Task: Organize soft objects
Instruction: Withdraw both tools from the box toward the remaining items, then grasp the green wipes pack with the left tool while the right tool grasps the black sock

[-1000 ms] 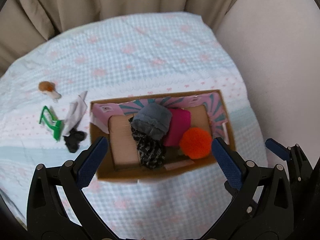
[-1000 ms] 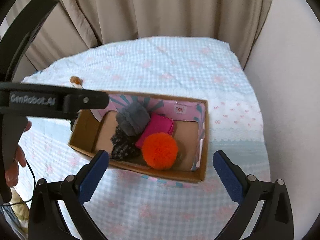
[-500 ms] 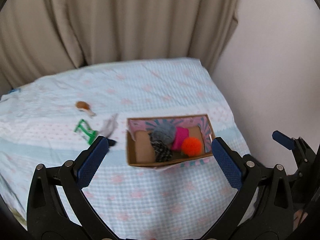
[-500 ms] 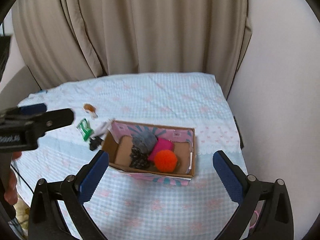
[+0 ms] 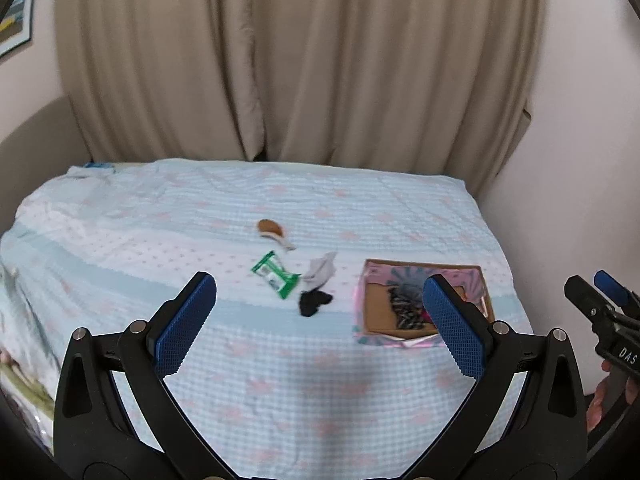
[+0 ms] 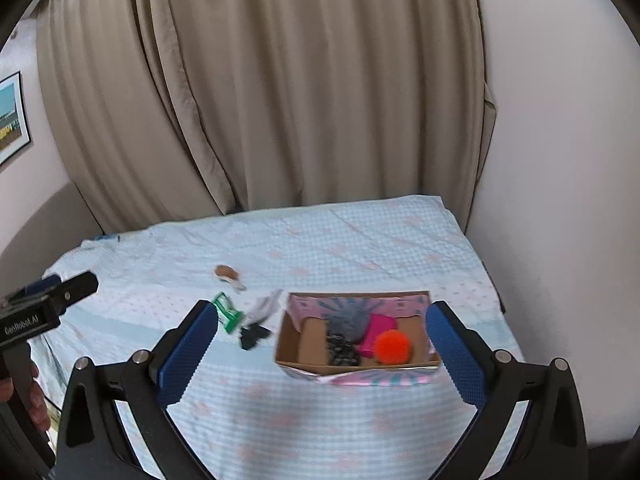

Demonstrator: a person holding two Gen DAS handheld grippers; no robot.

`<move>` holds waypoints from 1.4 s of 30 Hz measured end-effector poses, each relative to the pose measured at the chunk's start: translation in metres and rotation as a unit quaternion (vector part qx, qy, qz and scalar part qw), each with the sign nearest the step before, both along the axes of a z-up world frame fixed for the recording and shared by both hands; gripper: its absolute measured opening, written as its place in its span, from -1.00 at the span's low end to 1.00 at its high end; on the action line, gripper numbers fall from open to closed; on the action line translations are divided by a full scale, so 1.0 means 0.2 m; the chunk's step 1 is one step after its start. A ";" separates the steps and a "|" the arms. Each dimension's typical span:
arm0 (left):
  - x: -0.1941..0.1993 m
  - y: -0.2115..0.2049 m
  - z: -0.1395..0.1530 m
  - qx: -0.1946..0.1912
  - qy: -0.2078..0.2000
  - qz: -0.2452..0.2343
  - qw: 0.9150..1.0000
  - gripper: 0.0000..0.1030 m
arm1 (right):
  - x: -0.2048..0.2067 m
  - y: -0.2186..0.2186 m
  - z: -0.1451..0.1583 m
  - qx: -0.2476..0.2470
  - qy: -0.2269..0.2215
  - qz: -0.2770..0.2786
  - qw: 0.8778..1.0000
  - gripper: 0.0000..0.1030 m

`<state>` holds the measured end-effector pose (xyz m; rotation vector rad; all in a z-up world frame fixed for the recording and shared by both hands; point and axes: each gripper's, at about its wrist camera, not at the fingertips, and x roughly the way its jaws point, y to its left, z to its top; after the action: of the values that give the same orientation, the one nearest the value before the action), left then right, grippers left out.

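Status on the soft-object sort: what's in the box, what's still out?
Done: orange pom-pom, pink item, grey item and a black patterned item lie in the cardboard box. In hand: nothing; left gripper and right gripper are open. Left: white cloth, black sock, green packet, brown toy on the bed.

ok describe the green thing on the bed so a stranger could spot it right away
On the light blue bedspread, look just left of the open cardboard box. The flat green packet lies beside a white cloth and a black one, the only bright green item.
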<state>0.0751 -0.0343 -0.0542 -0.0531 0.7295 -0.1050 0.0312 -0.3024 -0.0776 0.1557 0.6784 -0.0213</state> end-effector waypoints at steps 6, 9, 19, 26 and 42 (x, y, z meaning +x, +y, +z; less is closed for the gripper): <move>0.05 0.32 0.00 -0.010 -0.001 0.009 1.000 1.00 | 0.04 0.28 0.01 0.007 -0.012 -0.004 1.000 1.00; 0.12 0.45 -0.02 -0.014 0.004 0.007 1.000 1.00 | 0.09 0.40 0.00 0.009 -0.016 -0.006 1.000 1.00; 0.50 0.80 -0.24 -0.035 0.058 -0.034 0.997 1.00 | 0.32 0.87 -0.19 0.009 -0.006 -0.007 1.000 1.00; 0.85 0.89 -0.53 -0.058 0.113 -0.051 0.991 1.00 | 0.57 1.08 -0.49 -0.007 0.014 -0.004 1.000 1.00; 1.51 0.59 -1.50 -0.107 0.268 -0.055 0.956 0.96 | 1.11 1.12 -1.36 -0.084 0.118 0.077 0.986 0.88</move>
<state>0.3775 0.0828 -0.3533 -0.2550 1.2620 -0.2839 0.2522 -0.0786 -0.3501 -0.0637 0.9197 0.0513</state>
